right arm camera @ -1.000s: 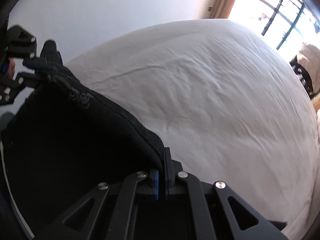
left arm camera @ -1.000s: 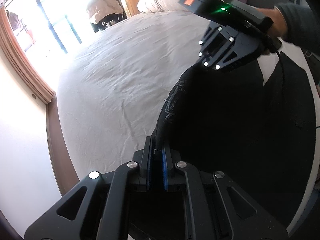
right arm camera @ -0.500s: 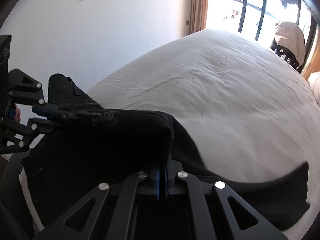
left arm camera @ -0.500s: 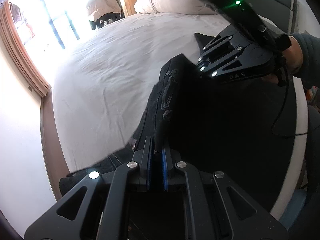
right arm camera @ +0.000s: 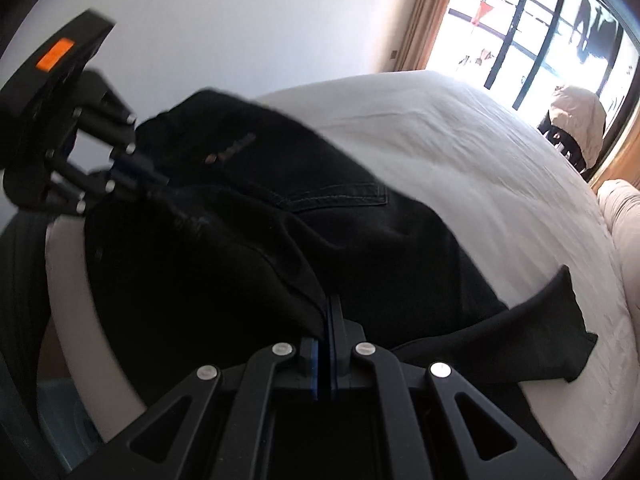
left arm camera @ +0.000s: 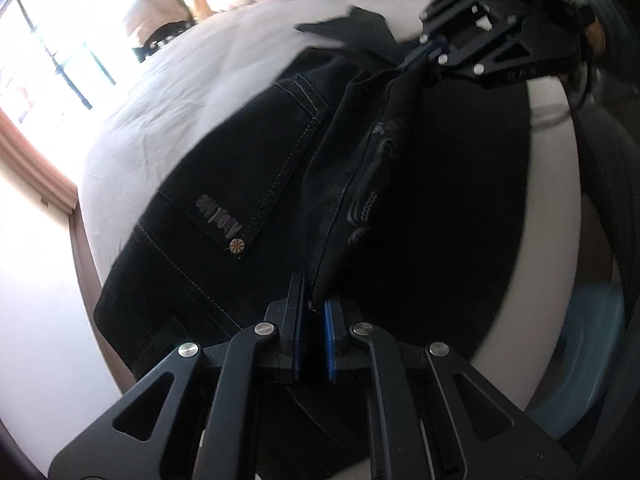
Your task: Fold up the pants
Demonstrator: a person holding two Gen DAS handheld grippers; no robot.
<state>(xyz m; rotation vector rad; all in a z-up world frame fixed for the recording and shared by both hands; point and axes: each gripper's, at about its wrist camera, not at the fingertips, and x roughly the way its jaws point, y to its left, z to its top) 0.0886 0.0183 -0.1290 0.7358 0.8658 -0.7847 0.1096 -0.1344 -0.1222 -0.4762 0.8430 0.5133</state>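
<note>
Pants (left arm camera: 248,168): matt black denim; bedsheet (right arm camera: 460,152): creased white cloth.

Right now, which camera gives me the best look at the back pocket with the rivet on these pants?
The left wrist view. The back pocket lies close and sharp there, with stitching, lettering and rivet all plain on the pants. In the right wrist view the same pocket is small, distant and blurred beside the left gripper.

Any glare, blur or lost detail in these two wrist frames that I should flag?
Left wrist: window blown out, bed streaked with motion blur, pants stitching sharp near the fingers. Right wrist: window glare, pants nearly featureless black, left gripper blurred.
</note>
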